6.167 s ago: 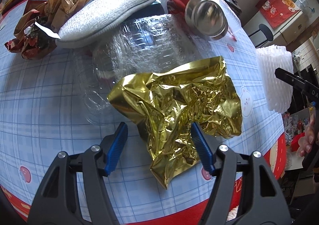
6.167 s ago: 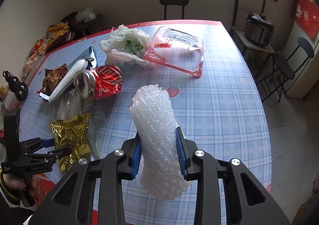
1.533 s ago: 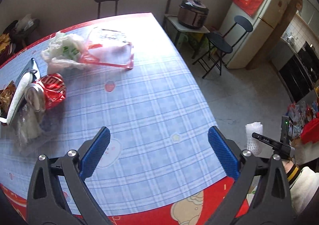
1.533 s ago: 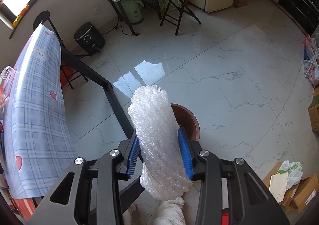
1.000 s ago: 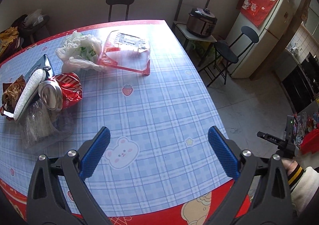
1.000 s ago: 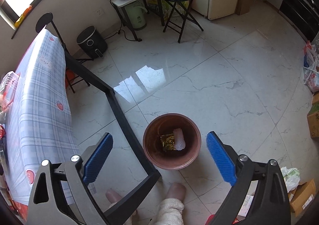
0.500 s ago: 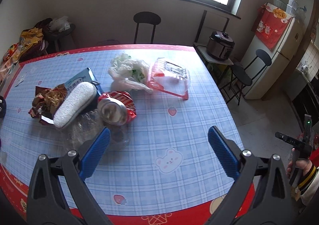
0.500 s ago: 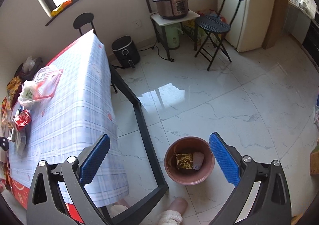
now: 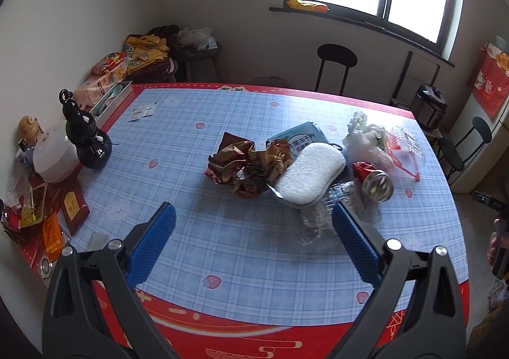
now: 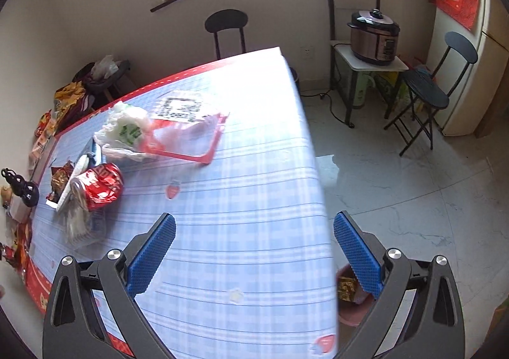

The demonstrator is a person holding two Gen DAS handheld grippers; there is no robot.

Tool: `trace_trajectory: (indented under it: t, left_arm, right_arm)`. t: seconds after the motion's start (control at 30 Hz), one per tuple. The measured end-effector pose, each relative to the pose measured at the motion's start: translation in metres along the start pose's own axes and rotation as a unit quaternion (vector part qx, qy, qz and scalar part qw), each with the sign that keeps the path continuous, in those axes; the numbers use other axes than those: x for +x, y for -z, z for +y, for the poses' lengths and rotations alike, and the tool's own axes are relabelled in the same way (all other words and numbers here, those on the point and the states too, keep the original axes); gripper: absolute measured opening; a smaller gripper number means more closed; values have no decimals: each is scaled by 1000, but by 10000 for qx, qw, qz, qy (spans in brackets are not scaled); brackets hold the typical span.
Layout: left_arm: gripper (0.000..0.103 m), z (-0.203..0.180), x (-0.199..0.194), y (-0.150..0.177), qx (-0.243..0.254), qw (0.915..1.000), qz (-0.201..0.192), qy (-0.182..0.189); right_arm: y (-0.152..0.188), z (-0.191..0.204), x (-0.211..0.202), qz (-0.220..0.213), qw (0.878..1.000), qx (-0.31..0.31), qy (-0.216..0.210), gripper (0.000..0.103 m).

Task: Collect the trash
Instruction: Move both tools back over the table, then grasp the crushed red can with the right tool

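Trash lies in a cluster on the blue checked table [image 9: 197, 231]: crumpled brown wrappers [image 9: 248, 168], a white foam pad [image 9: 310, 179], a crushed red can [image 9: 373, 179], clear plastic [image 9: 321, 219], a white bag [image 9: 366, 139] and a red-rimmed clear tray [image 9: 405, 149]. My left gripper [image 9: 253, 241] hangs open above the table's near edge, nothing between its fingers. My right gripper [image 10: 254, 251] is open and empty over the table's right edge. The right wrist view shows the can [image 10: 101, 185], bag [image 10: 127, 133] and tray [image 10: 187, 127] at the left. A brown bin [image 10: 350, 305] holding gold foil stands on the floor, partly hidden by the right finger.
A black gourd-shaped bottle [image 9: 84, 139], a white lidded pot [image 9: 52, 157] and packets crowd the table's left end. Black chairs [image 10: 426, 88], a rice cooker [image 10: 375, 37] on a small stand and a fridge stand at the right. A hand holding the other gripper [image 9: 496, 231] shows at the right edge.
The right gripper let the bubble wrap fall into the bin and swung back up over the table. The left gripper, empty since the gold foil left it, turned left toward the trash cluster.
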State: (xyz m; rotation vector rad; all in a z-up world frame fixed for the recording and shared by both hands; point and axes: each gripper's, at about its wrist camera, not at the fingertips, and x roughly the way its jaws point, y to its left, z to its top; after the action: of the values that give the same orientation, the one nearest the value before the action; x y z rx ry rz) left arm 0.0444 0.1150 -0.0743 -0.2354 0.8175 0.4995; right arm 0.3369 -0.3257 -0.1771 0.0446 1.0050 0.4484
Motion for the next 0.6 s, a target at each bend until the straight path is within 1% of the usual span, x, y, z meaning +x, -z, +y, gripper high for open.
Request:
trace_trajectory:
  t: [0.13, 0.27, 0.33, 0.43, 0.5, 0.6]
  left_arm:
    - [97, 29, 26, 10, -228, 9995, 119, 163]
    - [97, 40, 58, 15, -407, 9979, 248, 447]
    - [96, 43, 70, 18, -419, 9968, 298, 607]
    - [94, 40, 85, 20, -308, 9959, 350, 779]
    - [88, 38, 92, 22, -284, 9944, 397, 940]
    - [85, 41, 101, 22, -463, 9910, 484, 1155]
  right_arm:
    - [0, 64, 14, 70, 9998, -93, -155, 98]
    - [1, 127, 31, 234, 9985, -393, -287, 98]
    - [1, 158, 39, 289, 9970, -649, -309, 97]
    - [1, 199, 48, 318, 9927, -1118, -327, 97]
    - [2, 224, 52, 310, 9880, -1469, -359, 97]
    - [4, 257, 64, 350, 9790, -1967, -398, 96]
